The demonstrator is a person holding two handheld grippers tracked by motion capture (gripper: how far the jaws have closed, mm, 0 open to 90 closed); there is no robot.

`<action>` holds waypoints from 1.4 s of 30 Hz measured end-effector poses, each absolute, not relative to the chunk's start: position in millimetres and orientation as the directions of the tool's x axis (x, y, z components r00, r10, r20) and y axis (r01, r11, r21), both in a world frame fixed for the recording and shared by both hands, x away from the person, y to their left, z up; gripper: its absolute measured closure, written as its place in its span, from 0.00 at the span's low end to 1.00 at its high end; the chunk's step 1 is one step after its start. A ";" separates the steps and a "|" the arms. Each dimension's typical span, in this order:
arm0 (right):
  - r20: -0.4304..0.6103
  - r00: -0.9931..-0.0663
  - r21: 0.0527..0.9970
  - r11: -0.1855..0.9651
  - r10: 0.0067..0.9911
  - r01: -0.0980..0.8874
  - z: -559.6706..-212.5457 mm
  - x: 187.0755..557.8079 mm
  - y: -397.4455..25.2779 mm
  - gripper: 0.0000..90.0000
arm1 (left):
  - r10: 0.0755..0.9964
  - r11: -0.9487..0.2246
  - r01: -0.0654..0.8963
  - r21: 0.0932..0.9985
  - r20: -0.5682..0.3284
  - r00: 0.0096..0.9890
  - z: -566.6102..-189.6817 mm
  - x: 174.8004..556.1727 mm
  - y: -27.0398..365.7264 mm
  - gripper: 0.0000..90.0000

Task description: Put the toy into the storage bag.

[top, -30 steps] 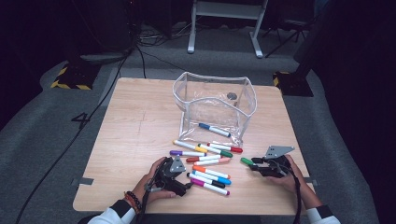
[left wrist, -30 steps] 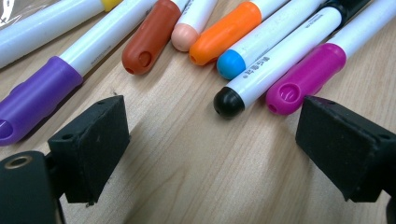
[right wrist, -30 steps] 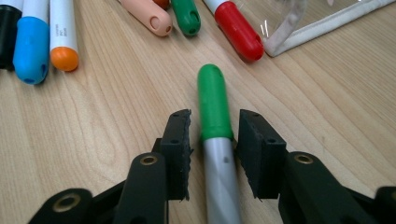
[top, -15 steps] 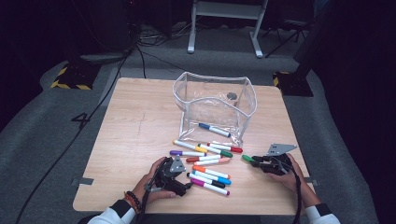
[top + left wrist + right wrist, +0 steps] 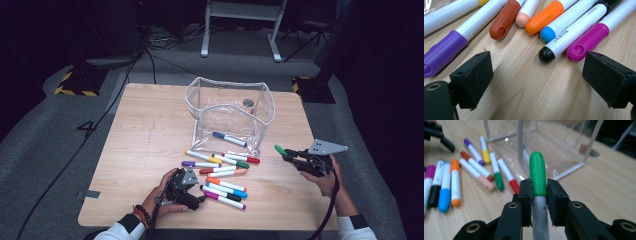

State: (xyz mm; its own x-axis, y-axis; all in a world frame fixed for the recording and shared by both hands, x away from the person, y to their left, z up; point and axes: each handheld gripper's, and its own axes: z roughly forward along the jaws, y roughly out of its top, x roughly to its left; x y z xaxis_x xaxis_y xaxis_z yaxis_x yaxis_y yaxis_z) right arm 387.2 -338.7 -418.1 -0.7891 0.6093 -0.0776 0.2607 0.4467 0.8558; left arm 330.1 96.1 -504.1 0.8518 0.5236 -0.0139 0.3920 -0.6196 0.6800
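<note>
**Green-capped marker clamped, loose markers on the table**

The right gripper (image 5: pixel 292 155), at the right of the high view, has its jaws closed on a green-capped marker (image 5: pixel 538 177) near the clear plastic pouch (image 5: pixel 230 107). At lower centre, the left gripper (image 5: pixel 200 197) rests wide open and empty beside the scattered markers (image 5: pixel 220 172). Small print on the black-capped marker (image 5: pixel 571 31) is unreadable. A blue-capped marker (image 5: pixel 229 139) lies inside the pouch.

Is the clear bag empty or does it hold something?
Not empty. The clear bag stands open on top, and one blue-capped marker lies on its floor; the other markers lie outside on the table.
</note>
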 end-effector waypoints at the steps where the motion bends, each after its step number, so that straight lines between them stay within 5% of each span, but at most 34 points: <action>1: -0.085 -0.785 0.862 0.440 0.614 0.250 -410.1 388.5 -339.6 0.83 | 0.524 -0.620 0.392 0.680 -0.014 0.852 -504.1 330.1 96.1 0.11; 22: -0.217 -0.777 0.892 0.443 0.591 0.088 -281.0 441.6 -288.0 0.83 | 0.524 -0.620 0.392 0.680 -0.014 0.852 -504.1 330.2 96.1 0.11; 31: -0.224 -0.798 0.870 0.484 0.559 0.095 -265.0 473.2 -241.0 0.83 | 0.523 -0.620 0.392 0.680 -0.014 0.852 -504.1 330.1 96.2 0.11; 42: -0.206 -0.805 0.826 0.540 0.556 0.161 -285.6 506.5 -202.7 0.83 | 0.523 -0.620 0.391 0.680 -0.014 0.852 -504.1 330.1 96.2 0.11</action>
State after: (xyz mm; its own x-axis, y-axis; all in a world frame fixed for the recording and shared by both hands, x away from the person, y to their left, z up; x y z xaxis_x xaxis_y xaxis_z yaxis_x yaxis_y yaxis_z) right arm 506.5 -202.7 -285.6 -0.8051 0.5560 -0.2065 0.1610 0.5400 0.8261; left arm 330.1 96.2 -504.1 0.8520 0.5233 -0.0135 0.3914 -0.6198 0.6801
